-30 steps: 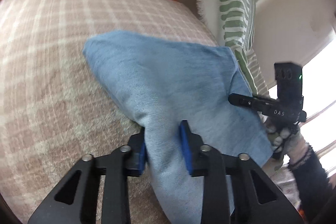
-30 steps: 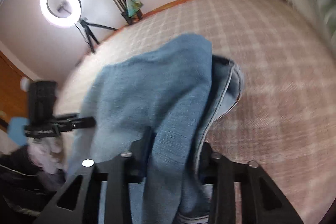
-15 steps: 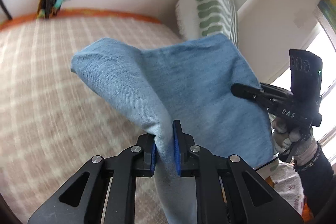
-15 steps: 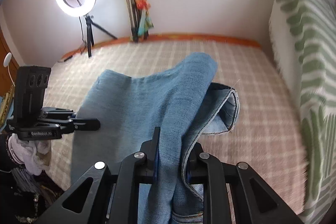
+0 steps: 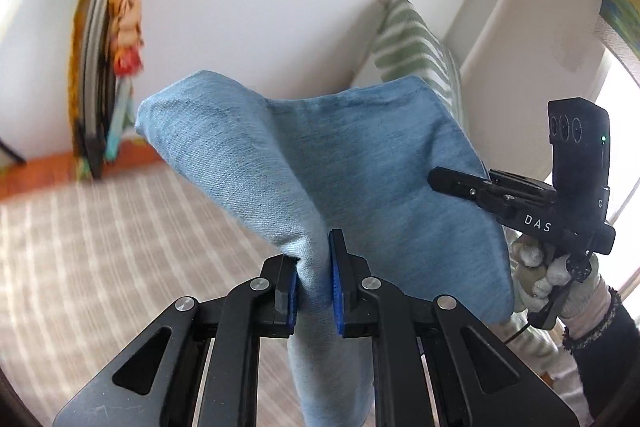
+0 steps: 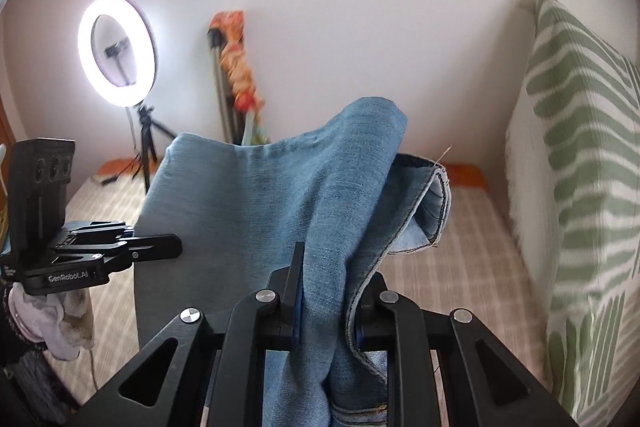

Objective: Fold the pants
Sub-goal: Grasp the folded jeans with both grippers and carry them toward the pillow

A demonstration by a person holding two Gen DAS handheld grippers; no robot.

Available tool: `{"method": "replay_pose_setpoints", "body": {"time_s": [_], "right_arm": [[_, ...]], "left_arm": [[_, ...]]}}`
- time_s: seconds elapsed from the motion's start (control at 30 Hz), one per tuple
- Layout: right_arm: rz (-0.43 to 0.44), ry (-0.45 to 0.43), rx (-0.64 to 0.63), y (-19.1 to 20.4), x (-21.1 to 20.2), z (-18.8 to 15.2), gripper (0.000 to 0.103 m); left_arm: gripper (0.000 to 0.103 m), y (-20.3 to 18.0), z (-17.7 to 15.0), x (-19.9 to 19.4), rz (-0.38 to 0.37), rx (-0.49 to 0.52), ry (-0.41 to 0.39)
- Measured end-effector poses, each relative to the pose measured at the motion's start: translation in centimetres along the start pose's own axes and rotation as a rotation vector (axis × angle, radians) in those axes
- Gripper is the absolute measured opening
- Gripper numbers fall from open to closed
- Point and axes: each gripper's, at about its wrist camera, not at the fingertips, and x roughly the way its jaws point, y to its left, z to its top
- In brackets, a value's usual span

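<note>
Light blue denim pants hang in the air between both grippers, above the checked bedspread. My left gripper is shut on a bunched fold of the denim, which drapes down between its blue pads. In the right wrist view the pants spread wide and my right gripper is shut on a thick fold with a stitched seam edge; an open leg hem curls to the right. Each view shows the other gripper gripping the far side of the cloth, the right gripper and the left gripper.
A green-and-white striped pillow stands at the right against the wall. A lit ring light on a tripod and a colourful bundle on a stand stand at the far wall. A gloved hand holds the right gripper.
Both grippers closed on the denim and rose, lifting the pants off the bedspread. The cameras tilted up, so more wall shows and the bed has dropped lower in view.
</note>
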Motion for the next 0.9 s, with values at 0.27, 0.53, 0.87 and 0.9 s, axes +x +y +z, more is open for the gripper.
{"method": "replay_pose_setpoints", "body": {"time_s": [0.27,0.53,0.87,0.9], "right_arm": [[0.004,-0.016,-0.009,-2.0,6.8,5.2,0.016],[-0.01,0.011,-0.004,-4.7,14.2,7.1,0.016],[-0.149,0.087,0.024,-6.9,21.1,6.5,0.053],[-0.154,0.086,0.033,-7.1,21.0,6.5,0.057]], "left_arm": [[0.011,3.4,4.2,4.2,0.065,0.018,-0.016],[0.011,6.4,6.3,9.5,0.121,0.016,0.001],[0.023,8.0,5.9,13.5,0.271,0.022,0.048],[0.03,7.9,5.8,13.2,0.276,0.023,0.043]]}}
